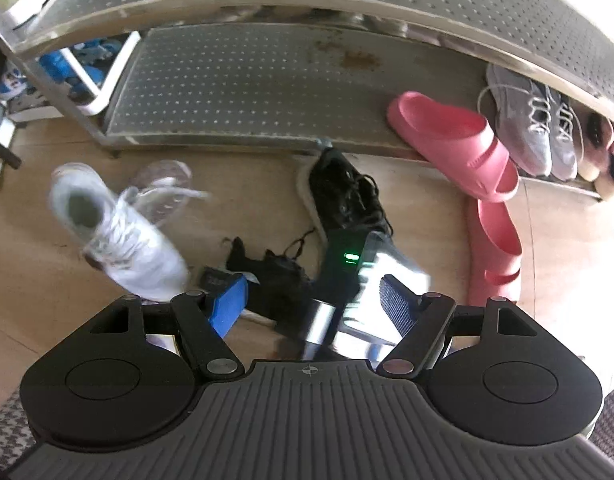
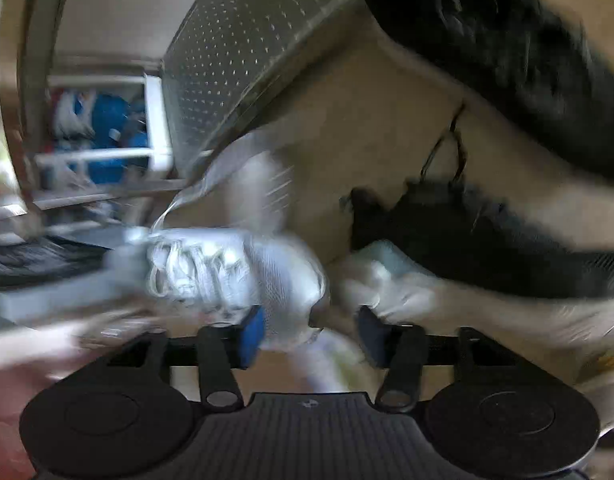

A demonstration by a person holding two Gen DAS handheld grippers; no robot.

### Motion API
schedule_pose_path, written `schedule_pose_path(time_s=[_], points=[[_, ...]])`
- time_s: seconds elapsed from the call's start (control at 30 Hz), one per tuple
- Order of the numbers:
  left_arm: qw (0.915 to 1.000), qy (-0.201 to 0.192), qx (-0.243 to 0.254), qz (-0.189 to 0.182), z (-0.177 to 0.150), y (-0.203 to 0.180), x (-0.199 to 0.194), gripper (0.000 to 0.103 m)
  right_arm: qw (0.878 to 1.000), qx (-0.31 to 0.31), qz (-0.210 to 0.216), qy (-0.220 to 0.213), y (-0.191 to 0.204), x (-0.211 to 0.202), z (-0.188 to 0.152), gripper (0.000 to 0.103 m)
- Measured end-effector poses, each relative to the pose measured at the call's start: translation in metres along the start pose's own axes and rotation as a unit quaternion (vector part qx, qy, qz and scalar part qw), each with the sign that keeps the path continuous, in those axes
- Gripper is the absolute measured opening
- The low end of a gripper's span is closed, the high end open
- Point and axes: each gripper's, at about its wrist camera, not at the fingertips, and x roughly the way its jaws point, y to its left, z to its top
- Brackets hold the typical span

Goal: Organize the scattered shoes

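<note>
White sneaker (image 1: 119,232) on floor left of black sneakers (image 1: 343,196), below shelf (image 1: 267,80); left hand-held gripper (image 1: 311,300) open, empty | right view blurred: right hand-held gripper (image 2: 311,332) spread around sneaker toe, grip unconfirmed | advise: close firmly on upper, lift level to shelf.

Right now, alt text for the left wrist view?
The open left gripper hovers over a black sneaker on the floor. A white sneaker lies left, a pink slide rests on the rack's bottom shelf beside grey sneakers.
</note>
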Motion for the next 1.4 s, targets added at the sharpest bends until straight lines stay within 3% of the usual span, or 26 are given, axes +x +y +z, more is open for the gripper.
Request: schedule_pose_path(time_s=[0.07,0.2,0.27,0.4,0.47,0.57,0.6,0.63,0.67,0.7,0.77,0.8,0.83,0.9,1.13,1.2,1.23,1.3,1.33,1.4], points=[[0.9991,0.002,0.003,-0.043,-0.004,-0.006,-0.004,0.089,0.999,-0.03,-0.036,-0.011,0.006,-0.01,0.003,0.067],[0.9917,0.009,0.013,-0.127,-0.011,-0.025,-0.012,0.087,0.993,-0.072,-0.096,-0.014,-0.02,-0.039,0.006,0.071],[0.9896,-0.006,0.032,-0.14,-0.012,-0.036,-0.019,0.085,0.985,-0.099,-0.137,-0.018,-0.039,-0.068,0.014,0.076],[0.988,-0.064,0.078,-0.117,-0.007,-0.058,-0.031,0.086,0.979,-0.018,-0.199,-0.038,-0.099,-0.165,0.021,0.076],[0.9889,-0.072,0.089,-0.095,-0.005,-0.07,-0.021,0.086,0.978,-0.005,-0.197,-0.067,-0.109,-0.213,0.021,0.076],[0.9906,-0.067,0.063,-0.101,0.0,-0.08,0.01,0.081,0.979,-0.015,-0.154,-0.132,-0.111,-0.272,0.018,0.081],[0.9909,-0.067,0.043,-0.108,0.002,-0.08,0.022,0.072,0.979,-0.014,-0.128,-0.156,-0.11,-0.283,0.018,0.082],[0.9909,-0.066,0.024,-0.115,0.005,-0.08,0.034,0.053,0.979,-0.008,-0.11,-0.17,-0.112,-0.288,0.019,0.082],[0.9904,-0.065,0.005,-0.122,0.007,-0.081,0.046,0.045,0.979,-0.003,-0.092,-0.183,-0.114,-0.293,0.019,0.082],[0.9896,-0.069,-0.001,-0.126,0.011,-0.084,0.057,0.038,0.978,0.018,-0.075,-0.192,-0.113,-0.298,0.024,0.082],[0.9866,-0.101,0.039,-0.121,0.025,-0.106,0.077,0.039,0.978,0.037,-0.056,-0.199,-0.11,-0.3,0.029,0.082],[0.9842,-0.117,0.06,-0.119,0.032,-0.117,0.087,0.041,0.98,0.009,-0.053,-0.192,-0.106,-0.305,0.031,0.081],[0.981,-0.133,0.08,-0.116,0.039,-0.128,0.097,0.053,0.981,-0.02,-0.05,-0.185,-0.103,-0.31,0.032,0.082],[0.9734,-0.162,0.121,-0.107,0.053,-0.151,0.118,0.073,0.976,-0.018,-0.073,-0.203,-0.108,-0.323,0.03,0.083],[0.9516,-0.17,0.251,-0.05,0.086,-0.216,0.204,0.073,0.974,0.052,-0.072,-0.208,-0.152,-0.342,0.026,0.085],[0.9461,-0.155,0.282,-0.04,0.09,-0.229,0.228,0.07,0.975,0.072,-0.069,-0.2,-0.161,-0.343,0.027,0.085],[0.9424,-0.144,0.3,-0.036,0.091,-0.234,0.238,0.064,0.975,0.076,-0.07,-0.198,-0.163,-0.343,0.026,0.085],[0.9266,-0.152,0.343,-0.033,0.086,-0.242,0.248,0.055,0.975,0.079,-0.07,-0.197,-0.164,-0.344,0.026,0.085],[0.9172,-0.159,0.363,-0.04,0.083,-0.243,0.246,0.036,0.975,0.079,-0.07,-0.197,-0.162,-0.344,0.025,0.085],[0.907,-0.15,0.39,-0.05,0.081,-0.24,0.237,0.03,0.975,0.075,-0.063,-0.199,-0.158,-0.348,0.026,0.085]])
